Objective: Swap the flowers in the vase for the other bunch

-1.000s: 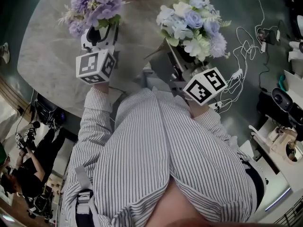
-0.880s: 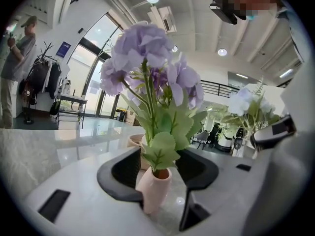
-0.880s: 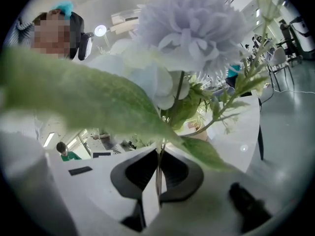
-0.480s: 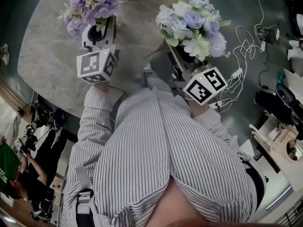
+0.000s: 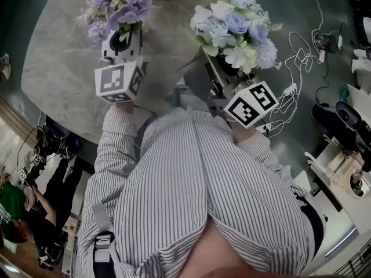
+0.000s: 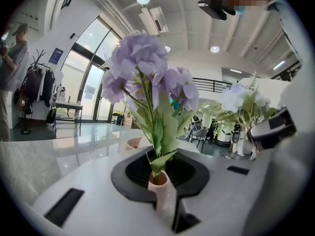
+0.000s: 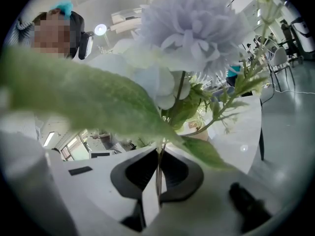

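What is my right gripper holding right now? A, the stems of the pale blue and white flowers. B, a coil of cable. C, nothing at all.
A: the right gripper is shut on thin green stems, with pale blue and white flowers above them.

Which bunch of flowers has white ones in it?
The mixed bunch held by the right gripper: it has white, pale blue and lilac blooms. The purple bunch is purple all over.
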The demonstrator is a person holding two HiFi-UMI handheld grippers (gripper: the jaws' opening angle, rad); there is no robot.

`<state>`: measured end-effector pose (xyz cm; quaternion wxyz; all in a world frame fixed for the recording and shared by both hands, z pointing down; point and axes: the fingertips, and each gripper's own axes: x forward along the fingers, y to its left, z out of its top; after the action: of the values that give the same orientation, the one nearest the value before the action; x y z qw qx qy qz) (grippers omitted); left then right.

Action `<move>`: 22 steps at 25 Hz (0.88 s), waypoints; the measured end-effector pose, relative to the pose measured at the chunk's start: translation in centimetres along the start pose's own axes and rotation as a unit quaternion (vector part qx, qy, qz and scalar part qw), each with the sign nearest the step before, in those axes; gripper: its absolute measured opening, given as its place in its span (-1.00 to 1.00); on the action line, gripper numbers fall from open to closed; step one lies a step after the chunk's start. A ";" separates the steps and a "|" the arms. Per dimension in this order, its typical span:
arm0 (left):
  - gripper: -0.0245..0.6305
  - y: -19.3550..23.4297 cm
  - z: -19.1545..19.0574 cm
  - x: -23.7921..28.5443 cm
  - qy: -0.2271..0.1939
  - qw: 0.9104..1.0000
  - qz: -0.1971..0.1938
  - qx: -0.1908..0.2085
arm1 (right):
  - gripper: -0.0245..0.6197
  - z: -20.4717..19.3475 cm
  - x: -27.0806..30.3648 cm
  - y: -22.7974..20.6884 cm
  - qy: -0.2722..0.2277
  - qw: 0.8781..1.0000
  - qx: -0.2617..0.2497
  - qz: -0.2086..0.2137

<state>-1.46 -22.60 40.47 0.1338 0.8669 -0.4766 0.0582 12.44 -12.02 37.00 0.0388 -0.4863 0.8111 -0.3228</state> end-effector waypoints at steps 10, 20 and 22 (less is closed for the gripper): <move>-0.76 0.2 0.2 -0.6 -0.009 1.000 0.003 -0.015 | -0.84 0.1 0.0 0.1 -0.002 1.000 -0.007 0.006; -0.76 -0.2 1.1 -1.4 -0.034 0.999 0.001 -0.018 | -0.84 0.3 0.3 0.1 -0.012 1.000 -0.019 0.019; -0.76 -0.4 1.3 -1.6 -0.040 0.999 -0.001 -0.019 | -0.84 0.4 0.3 0.2 -0.015 0.999 -0.022 0.023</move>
<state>-2.02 -21.49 38.79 0.1315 0.8664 -0.4815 0.0144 12.31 -12.42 36.65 0.0472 -0.4730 0.8282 -0.2968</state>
